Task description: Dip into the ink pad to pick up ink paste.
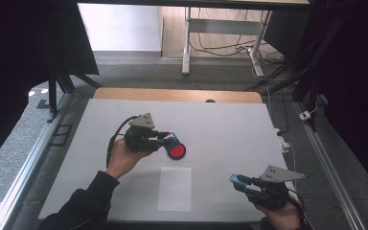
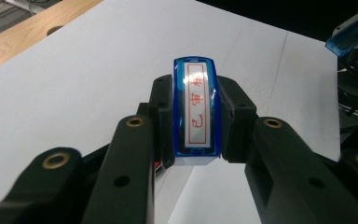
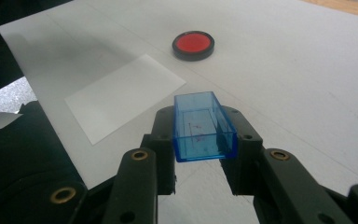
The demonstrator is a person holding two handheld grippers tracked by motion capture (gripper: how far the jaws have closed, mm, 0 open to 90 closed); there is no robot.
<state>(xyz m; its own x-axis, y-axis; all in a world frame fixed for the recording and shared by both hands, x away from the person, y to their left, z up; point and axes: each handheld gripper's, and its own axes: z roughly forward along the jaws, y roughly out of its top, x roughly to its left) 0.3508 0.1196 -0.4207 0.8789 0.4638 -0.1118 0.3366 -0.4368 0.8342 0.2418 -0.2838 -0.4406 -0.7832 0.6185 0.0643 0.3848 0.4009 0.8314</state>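
Observation:
My left gripper (image 1: 167, 138) is shut on a blue stamp (image 2: 196, 109) whose white face carries red characters; in the high view it hovers just left of the round red ink pad (image 1: 176, 151). My right gripper (image 1: 239, 182) at the table's near right is shut on the stamp's clear blue cap (image 3: 202, 126), its hollow side up. In the right gripper view the red ink pad (image 3: 193, 45) lies farther off, with a white sheet of paper (image 3: 123, 95) to its left. In the left gripper view the blue cap (image 2: 352, 35) and the right gripper show at the upper right.
The white sheet of paper (image 1: 174, 188) lies near the front edge of the white table cover (image 1: 230, 124). A wooden table edge (image 1: 182, 95) runs along the back. A dark sleeve (image 1: 84, 206) comes in at the bottom left.

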